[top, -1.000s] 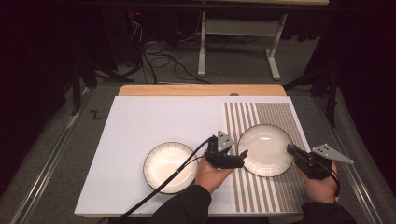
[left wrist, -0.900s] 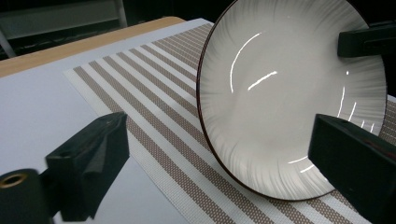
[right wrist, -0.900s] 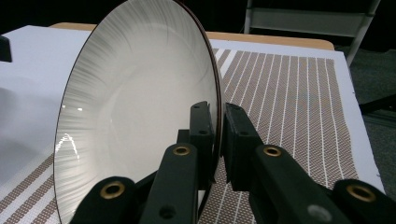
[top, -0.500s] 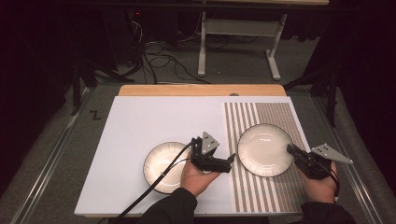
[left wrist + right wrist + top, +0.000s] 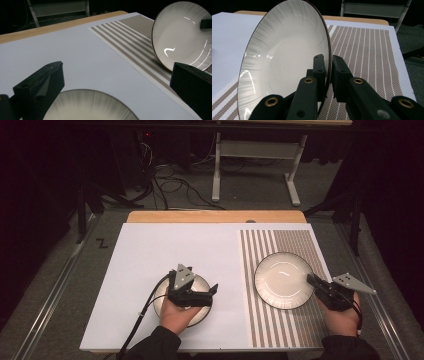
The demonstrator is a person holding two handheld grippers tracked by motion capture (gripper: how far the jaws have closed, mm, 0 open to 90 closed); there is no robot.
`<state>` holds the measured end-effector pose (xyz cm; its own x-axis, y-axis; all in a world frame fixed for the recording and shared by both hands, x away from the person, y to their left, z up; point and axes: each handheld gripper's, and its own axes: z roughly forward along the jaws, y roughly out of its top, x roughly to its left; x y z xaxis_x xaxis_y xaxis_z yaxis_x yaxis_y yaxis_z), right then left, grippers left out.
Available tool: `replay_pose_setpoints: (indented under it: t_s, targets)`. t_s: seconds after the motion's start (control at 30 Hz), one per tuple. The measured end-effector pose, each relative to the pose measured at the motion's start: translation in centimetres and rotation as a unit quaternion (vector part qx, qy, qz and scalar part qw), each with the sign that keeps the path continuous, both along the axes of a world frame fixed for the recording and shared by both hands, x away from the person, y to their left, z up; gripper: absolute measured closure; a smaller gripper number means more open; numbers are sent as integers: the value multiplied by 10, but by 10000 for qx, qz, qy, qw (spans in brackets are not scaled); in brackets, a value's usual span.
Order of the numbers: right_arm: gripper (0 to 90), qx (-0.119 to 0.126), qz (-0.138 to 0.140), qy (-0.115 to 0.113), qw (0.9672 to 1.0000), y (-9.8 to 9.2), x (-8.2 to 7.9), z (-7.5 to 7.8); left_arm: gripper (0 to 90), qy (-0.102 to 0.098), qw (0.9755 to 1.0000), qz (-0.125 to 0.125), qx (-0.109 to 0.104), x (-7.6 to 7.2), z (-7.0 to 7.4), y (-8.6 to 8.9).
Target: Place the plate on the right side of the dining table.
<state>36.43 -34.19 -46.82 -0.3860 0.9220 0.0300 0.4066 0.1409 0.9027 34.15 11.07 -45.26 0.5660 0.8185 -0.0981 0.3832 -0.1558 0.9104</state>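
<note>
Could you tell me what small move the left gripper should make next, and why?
Probably lower the left gripper onto the near plate's rim and close. Its jaws stand open just above that plate, while the right gripper already clamps the other plate's rim.

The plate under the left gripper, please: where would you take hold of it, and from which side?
Probably by the rim nearest the person. The plate lies flat on the white mat, so its thin raised edge is the only graspable part. The left gripper hangs open above it; I would come in low, one jaw over, one under.
</note>
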Motion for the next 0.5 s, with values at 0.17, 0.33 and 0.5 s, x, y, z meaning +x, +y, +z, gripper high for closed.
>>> replay_pose_setpoints:
  t_s: [0.17,0.33,0.5]
  targets:
    - [836,9,-42,48,10000,0,1,-1,5,14,9998,205,-7,-12,-3,32]
    - [832,-19,-61,83,9999,-1,2,-2,5,56,9992,406,18,-24,-8,68]
    - [828,-2,-95,180,9998,-2,5,-3,5,88,9980,602,143,-37,-15,99]
